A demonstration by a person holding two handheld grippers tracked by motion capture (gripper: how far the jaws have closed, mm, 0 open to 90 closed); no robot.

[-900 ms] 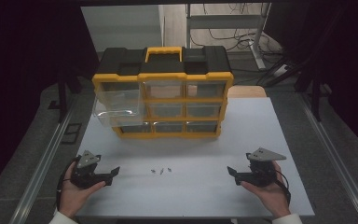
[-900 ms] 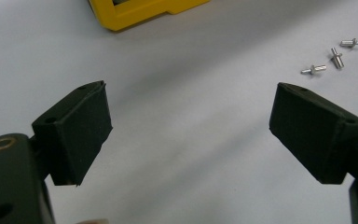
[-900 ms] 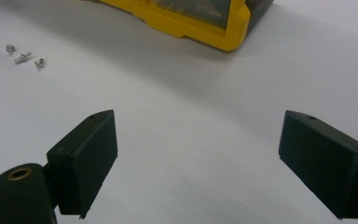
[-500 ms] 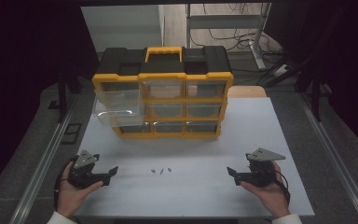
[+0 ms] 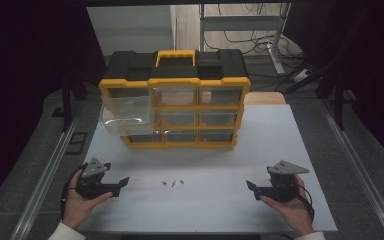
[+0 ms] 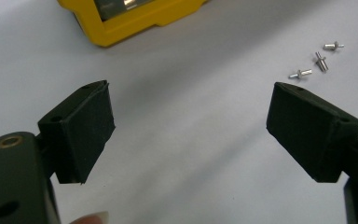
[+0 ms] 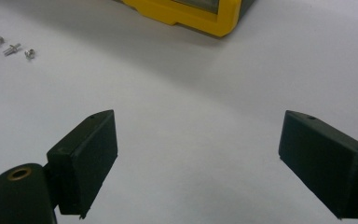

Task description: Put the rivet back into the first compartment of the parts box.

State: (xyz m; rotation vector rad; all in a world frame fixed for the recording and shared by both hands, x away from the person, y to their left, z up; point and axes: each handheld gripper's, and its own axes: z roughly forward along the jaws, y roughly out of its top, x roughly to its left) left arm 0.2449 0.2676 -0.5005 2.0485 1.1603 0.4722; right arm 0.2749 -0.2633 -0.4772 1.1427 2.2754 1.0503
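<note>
A workshop or lab: parts organizer point(image 5: 175, 107), dark curtains, trailing cables point(image 5: 240, 15).

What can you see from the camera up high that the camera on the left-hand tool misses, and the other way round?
The high view takes in the whole yellow organizer with its black top, one clear drawer pulled out at its left, both hands, and the right gripper.

The left gripper view gives a close look along the left gripper: its black jaws stand wide apart with bare table between them.

Both show the white table, the three small metal screws and part of the organizer's yellow frame.
</note>
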